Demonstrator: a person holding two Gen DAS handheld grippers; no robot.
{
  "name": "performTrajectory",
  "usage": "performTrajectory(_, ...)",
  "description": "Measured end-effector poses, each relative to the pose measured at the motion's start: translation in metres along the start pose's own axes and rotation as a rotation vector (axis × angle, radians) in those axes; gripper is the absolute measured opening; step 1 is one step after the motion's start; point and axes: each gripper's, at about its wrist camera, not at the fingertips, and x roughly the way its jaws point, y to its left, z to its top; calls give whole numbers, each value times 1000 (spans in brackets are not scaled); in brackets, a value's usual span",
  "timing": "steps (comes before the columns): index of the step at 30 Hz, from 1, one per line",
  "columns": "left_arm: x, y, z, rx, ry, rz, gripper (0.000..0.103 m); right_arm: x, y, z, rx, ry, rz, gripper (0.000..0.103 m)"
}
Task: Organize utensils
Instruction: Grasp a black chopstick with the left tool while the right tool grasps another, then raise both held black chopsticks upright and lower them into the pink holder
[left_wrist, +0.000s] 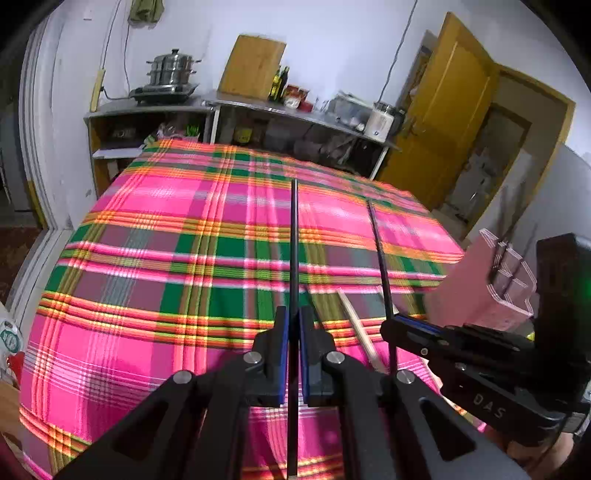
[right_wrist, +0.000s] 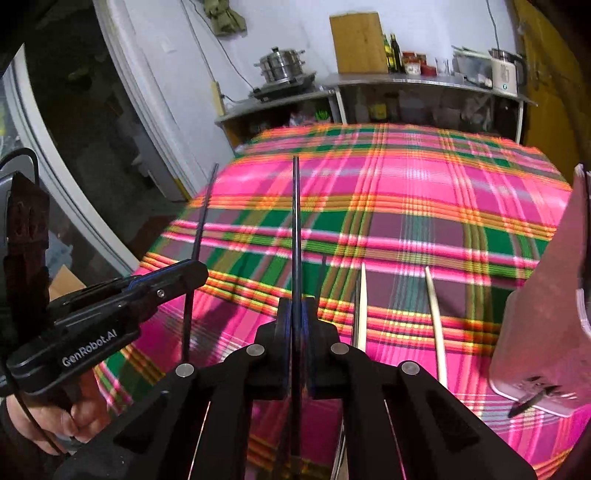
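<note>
We have the left gripper (left_wrist: 293, 325) pinched on a black chopstick (left_wrist: 294, 236), stick pointing far. The right gripper (right_wrist: 295, 317) clamps a second black chopstick (right_wrist: 296, 221) the same way. Both sit over the plaid-covered surface (right_wrist: 424, 206). Two pale wooden chopsticks (right_wrist: 362, 306) lie flat on the cloth, right of the right gripper. Pink utensil holder (left_wrist: 495, 288) stands at the right edge, a few utensils inside. Far back: steel counter (left_wrist: 258, 105) with a steamer pot (left_wrist: 171, 70).
</note>
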Motion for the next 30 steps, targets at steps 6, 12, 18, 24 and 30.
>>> performTrajectory(6, -31, -14, 7, 19, -42, -29, 6, -34, 7, 1, -6, -63, 8, 6)
performTrajectory(12, -54, -32, 9, 25, -61, -74, 6, -73, 5, -3, 7, -130, 5, 6)
performTrajectory(18, -65, -50, 9, 33, -48, -117, 6, -107, -4, -10, 30, -188, -10, 6)
performTrajectory(24, -66, -70, 2, 41, -16, -170, 6, -139, -25, -25, 87, -229, -43, 6)
performTrajectory(30, -57, -99, -11, 68, 18, -214, 6, -154, -47, -40, 147, -239, -90, 6)
